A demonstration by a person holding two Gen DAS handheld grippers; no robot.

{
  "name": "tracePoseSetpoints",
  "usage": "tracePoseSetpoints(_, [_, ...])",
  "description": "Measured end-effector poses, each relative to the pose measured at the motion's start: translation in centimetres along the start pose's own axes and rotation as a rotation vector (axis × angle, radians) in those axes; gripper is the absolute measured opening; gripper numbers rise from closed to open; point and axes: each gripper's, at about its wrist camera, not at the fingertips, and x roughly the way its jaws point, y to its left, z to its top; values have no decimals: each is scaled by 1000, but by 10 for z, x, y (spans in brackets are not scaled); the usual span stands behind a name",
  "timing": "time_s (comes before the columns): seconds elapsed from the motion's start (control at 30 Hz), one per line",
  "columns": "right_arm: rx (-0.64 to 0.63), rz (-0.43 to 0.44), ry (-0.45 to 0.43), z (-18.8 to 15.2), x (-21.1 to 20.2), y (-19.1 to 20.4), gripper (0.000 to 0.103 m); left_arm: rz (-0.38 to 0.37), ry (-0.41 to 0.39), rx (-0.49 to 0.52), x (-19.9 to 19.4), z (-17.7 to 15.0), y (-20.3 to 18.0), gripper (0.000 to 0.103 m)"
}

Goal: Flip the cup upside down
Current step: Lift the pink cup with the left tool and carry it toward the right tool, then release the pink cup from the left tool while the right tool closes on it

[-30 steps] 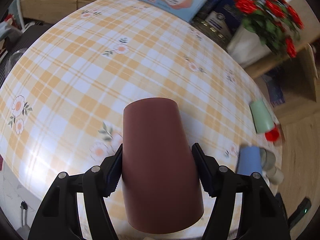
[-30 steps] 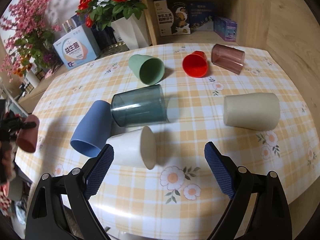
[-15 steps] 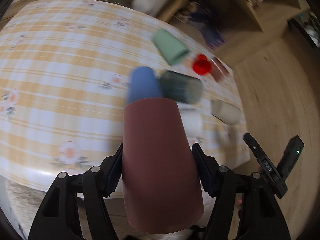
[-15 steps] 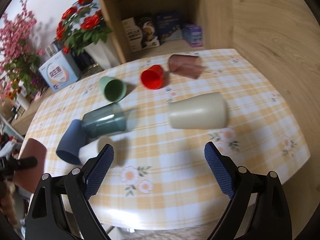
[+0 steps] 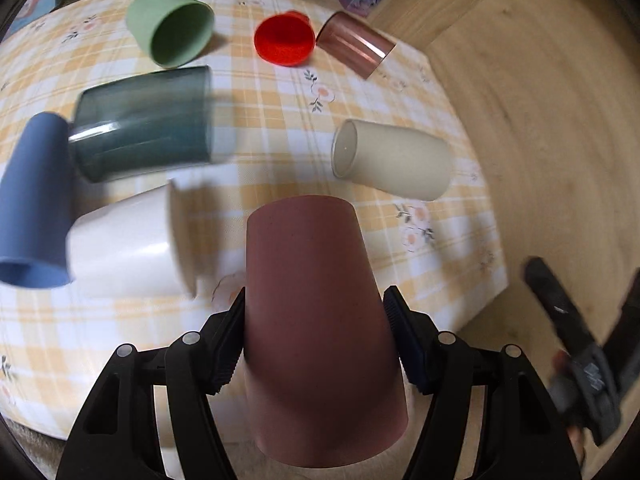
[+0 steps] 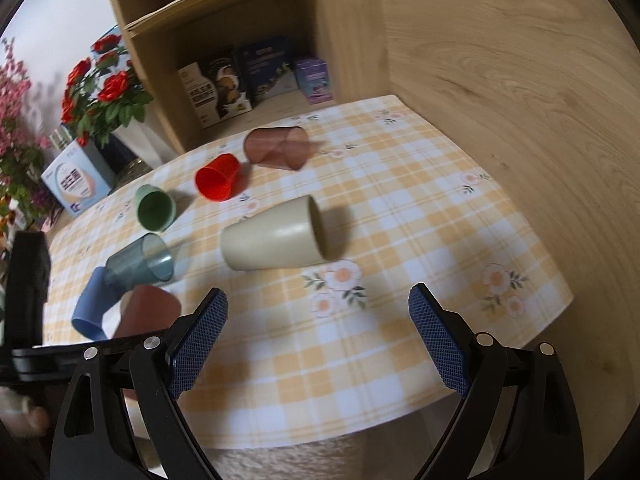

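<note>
I have the left tool [image 5: 314, 340] clamped across the mid-wall of the brown cup [image 5: 316, 320], held above the counter [image 5: 280, 120] near its front edge, right tool [image 6: 318, 340] spread empty; it looks light, stiff plastic, probably slippery.

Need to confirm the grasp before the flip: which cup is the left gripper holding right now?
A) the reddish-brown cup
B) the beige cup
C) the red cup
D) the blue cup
A: the left gripper is shut on the reddish-brown cup, its pads pressed against both sides, while the red cup, beige cup and blue cup lie on the table.
</note>
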Motion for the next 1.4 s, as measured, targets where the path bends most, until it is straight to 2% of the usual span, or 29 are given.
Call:
tracePoseSetpoints(0.27, [23, -16, 26, -1, 9, -15, 89, 89, -16, 74, 24, 11, -4, 64])
tracePoseSetpoints(0.4, [16, -15, 35, 1, 11, -14, 89, 101, -5, 95, 28, 12, -1, 64])
tracePoseSetpoints(0.63, [22, -15, 65, 4, 13, -8, 89, 60, -21, 126, 19, 14, -3, 67])
tracePoseSetpoints(0.83, [28, 6, 112, 6, 15, 0, 89, 9, -62, 146, -12, 9, -4, 74])
tracePoseSetpoints(0.97, [22, 47, 161, 8, 21, 8, 89, 4, -135, 196, -45, 3, -4, 79])
tracePoseSetpoints(1.1, [-9, 77, 238, 12, 31, 24, 89, 17, -246, 203, -88, -4, 14, 86])
tracePoseSetpoints(1.27, [-74, 121, 312, 18, 43, 52, 89, 155, -405, 170, -138, -22, 56, 96])
tracePoseSetpoints(1.4, [-146, 151, 379, 21, 60, 80, 89, 255, -470, 106, -157, -36, 91, 97])
